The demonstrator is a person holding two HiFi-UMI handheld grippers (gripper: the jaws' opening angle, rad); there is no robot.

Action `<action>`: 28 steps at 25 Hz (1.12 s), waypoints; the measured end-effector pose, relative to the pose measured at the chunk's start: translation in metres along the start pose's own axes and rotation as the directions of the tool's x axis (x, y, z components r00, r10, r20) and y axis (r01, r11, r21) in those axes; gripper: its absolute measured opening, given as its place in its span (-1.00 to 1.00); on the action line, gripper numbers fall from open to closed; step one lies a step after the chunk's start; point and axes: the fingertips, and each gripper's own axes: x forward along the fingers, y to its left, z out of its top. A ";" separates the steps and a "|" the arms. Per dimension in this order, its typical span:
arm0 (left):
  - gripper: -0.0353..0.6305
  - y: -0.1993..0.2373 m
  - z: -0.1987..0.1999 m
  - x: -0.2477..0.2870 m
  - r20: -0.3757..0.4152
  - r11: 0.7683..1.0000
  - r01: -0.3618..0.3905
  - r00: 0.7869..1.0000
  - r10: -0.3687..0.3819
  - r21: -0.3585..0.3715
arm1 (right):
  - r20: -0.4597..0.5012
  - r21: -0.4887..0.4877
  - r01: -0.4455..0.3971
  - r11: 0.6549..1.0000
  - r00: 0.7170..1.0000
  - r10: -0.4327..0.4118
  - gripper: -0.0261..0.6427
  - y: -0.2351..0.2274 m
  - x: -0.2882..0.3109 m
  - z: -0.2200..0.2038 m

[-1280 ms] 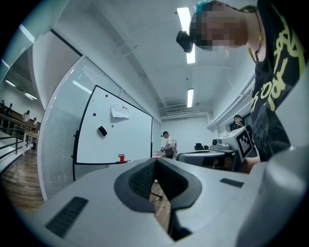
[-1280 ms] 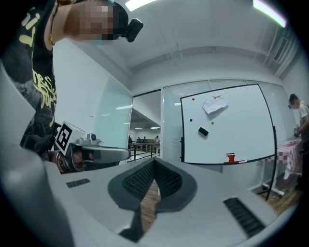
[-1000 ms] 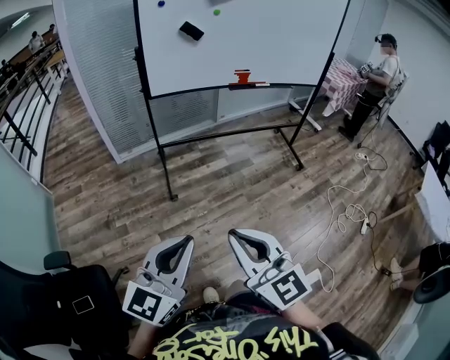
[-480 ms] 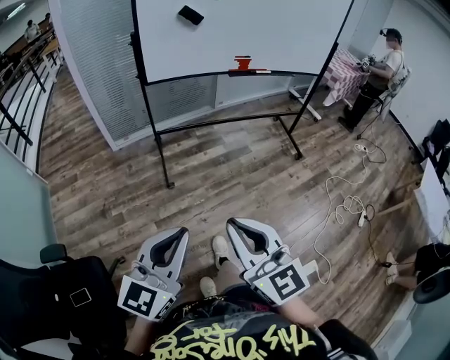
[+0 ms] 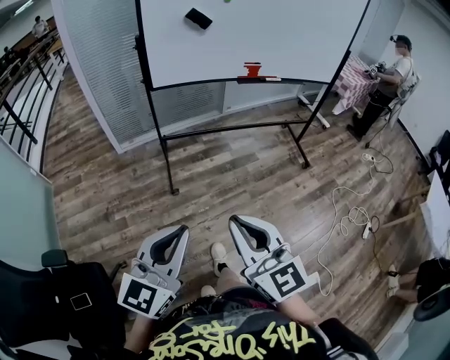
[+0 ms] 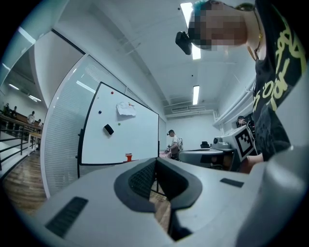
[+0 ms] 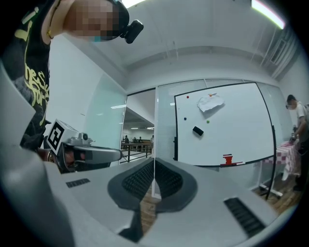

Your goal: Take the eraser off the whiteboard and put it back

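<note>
The black eraser (image 5: 198, 18) sticks to the upper left of the whiteboard (image 5: 281, 35), which stands on a black wheeled frame across the wooden floor. The eraser is far off and small in the left gripper view (image 6: 109, 129) and in the right gripper view (image 7: 198, 130). My left gripper (image 5: 181, 232) and right gripper (image 5: 233, 221) are held side by side near my body, pointing level at the board. Both are shut and empty, their dark pads meeting along a line in the left gripper view (image 6: 155, 161) and in the right gripper view (image 7: 154, 161).
A red object (image 5: 252, 69) and a marker sit on the board's tray. A person (image 5: 394, 67) stands at the right by a checked table (image 5: 351, 79). White cables (image 5: 344, 211) trail over the floor at the right. A black chair (image 5: 63, 299) is at the lower left, a railing (image 5: 21, 105) at the left.
A shoe has stepped into view between the grippers. Both grippers have drifted slightly over the floor, still shut. The eraser has stayed on the board.
</note>
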 end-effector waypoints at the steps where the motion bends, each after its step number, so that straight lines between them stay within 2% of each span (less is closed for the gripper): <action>1: -0.87 0.005 0.000 0.005 0.001 1.000 -0.005 1.000 0.005 0.003 | -0.008 -0.004 -0.001 1.000 1.000 0.001 -0.89 -0.005 0.006 -0.002; 6: -0.87 0.031 0.005 0.037 0.006 1.000 -0.024 1.000 0.023 0.010 | -0.014 -0.004 -0.011 1.000 1.000 0.011 -0.89 -0.037 0.033 -0.003; 10: -0.87 0.047 0.008 0.061 0.009 0.999 -0.038 0.999 0.038 0.012 | 0.074 -0.004 -0.024 1.000 0.997 0.024 -0.89 -0.059 0.056 0.016; 14: -0.87 0.060 0.007 0.083 -0.005 0.999 -0.047 0.999 0.047 0.017 | 0.021 0.007 -0.031 0.999 0.999 0.031 -0.89 -0.081 0.069 0.007; 17: -0.87 0.070 0.010 0.097 -0.006 0.998 -0.066 0.998 0.066 -0.003 | 0.079 0.012 -0.038 0.999 0.996 0.037 -0.89 -0.095 0.083 0.017; 20: -0.87 0.079 0.013 0.107 0.001 0.996 -0.089 0.996 0.089 -0.029 | 0.082 0.013 -0.049 0.999 0.995 0.048 -0.89 -0.106 0.094 0.016; 25: -0.87 0.092 0.013 0.125 -0.003 0.995 -0.094 0.996 0.095 0.035 | 0.089 0.010 -0.076 0.997 0.993 0.075 -0.89 -0.123 0.110 0.017; 28: -0.87 0.096 0.015 0.137 0.018 0.993 -0.119 0.993 0.119 -0.014 | 0.094 0.003 -0.097 0.995 0.991 0.096 -0.89 -0.131 0.118 0.017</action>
